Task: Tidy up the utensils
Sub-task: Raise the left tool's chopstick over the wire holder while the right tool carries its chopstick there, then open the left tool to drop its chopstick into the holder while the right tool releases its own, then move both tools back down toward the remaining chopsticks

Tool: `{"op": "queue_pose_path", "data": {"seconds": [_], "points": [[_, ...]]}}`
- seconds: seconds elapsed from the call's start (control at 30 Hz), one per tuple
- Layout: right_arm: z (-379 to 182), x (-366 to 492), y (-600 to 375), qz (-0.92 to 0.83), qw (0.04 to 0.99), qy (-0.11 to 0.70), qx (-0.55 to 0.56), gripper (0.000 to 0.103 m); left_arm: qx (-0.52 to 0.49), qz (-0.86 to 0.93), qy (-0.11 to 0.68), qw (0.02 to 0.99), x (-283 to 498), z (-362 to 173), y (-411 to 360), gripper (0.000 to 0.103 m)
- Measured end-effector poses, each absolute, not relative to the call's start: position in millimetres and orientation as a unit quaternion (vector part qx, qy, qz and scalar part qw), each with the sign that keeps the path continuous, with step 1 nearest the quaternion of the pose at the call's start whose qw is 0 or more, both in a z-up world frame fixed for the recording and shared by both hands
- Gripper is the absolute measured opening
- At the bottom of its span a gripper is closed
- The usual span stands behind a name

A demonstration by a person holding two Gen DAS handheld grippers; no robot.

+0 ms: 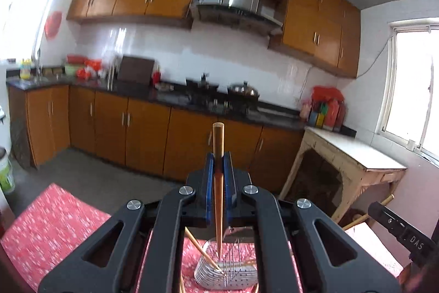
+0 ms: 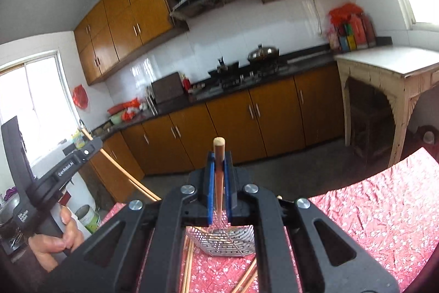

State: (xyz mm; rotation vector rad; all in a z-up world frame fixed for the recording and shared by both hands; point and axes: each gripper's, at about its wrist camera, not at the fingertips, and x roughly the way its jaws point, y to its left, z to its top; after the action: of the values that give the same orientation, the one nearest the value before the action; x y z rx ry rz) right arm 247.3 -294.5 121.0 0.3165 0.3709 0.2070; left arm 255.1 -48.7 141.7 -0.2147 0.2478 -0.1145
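Chopsticks: my left gripper is clamped on one, my right gripper on another, both tips angled down at 6 o'clock toward the holder on the red cloth. I judge insertion underway; next, lower and release. More lie loose beside the holder.

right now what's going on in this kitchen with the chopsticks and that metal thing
A person is sorting chopsticks. The left hand-held gripper is shut on a chopstick whose tip hangs over the metal basket. The right hand-held gripper is shut on another chopstick. More lie loose on the red tablecloth.
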Motion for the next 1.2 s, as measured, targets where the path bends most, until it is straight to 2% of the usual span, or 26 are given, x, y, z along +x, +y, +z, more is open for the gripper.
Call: {"op": "queue_pose_path", "data": {"seconds": [0.37, 0.53, 0.6, 0.63, 0.7, 0.77, 1.0, 1.2], "points": [[82.3, 283.9, -291.9, 0.089, 0.951, 0.244, 0.165, 0.008, -0.101, -0.061, 0.186, 0.975, 274.6, 109.9, -45.2, 0.007], [75.2, 284.1, -297.3, 0.07, 0.95, 0.251, 0.169, 0.014, -0.094, -0.051, 0.215, 0.971, 277.8, 104.0, -42.4, 0.007], [78.4, 277.9, -302.9, 0.061, 0.953, 0.243, 0.17, 0.02, -0.092, -0.047, 0.216, 0.971, 274.3, 105.6, -37.3, 0.008], [80.6, 272.9, -306.1, 0.057, 0.954, 0.238, 0.171, 0.024, -0.091, -0.043, 0.216, 0.971, 271.9, 107.4, -34.3, 0.009], [84.7, 261.1, -311.2, 0.05, 0.957, 0.228, 0.17, 0.025, -0.094, -0.038, 0.215, 0.971, 264.6, 111.0, -26.8, 0.017], [86.8, 248.9, -315.7, 0.04, 0.96, 0.221, 0.168, 0.025, -0.097, -0.03, 0.21, 0.972, 256.8, 114.6, -20.7, 0.033], [63.6, 202.5, -324.6, 0.016, 0.96, 0.231, 0.157, 0.025, -0.096, -0.011, 0.194, 0.976, 215.3, 115.6, 7.8, 0.035], [-10.3, 189.8, -314.3, 0.009, 0.941, 0.31, 0.138, 0.025, -0.067, 0.003, 0.223, 0.972, 186.2, 72.2, 26.4, 0.038]]}}
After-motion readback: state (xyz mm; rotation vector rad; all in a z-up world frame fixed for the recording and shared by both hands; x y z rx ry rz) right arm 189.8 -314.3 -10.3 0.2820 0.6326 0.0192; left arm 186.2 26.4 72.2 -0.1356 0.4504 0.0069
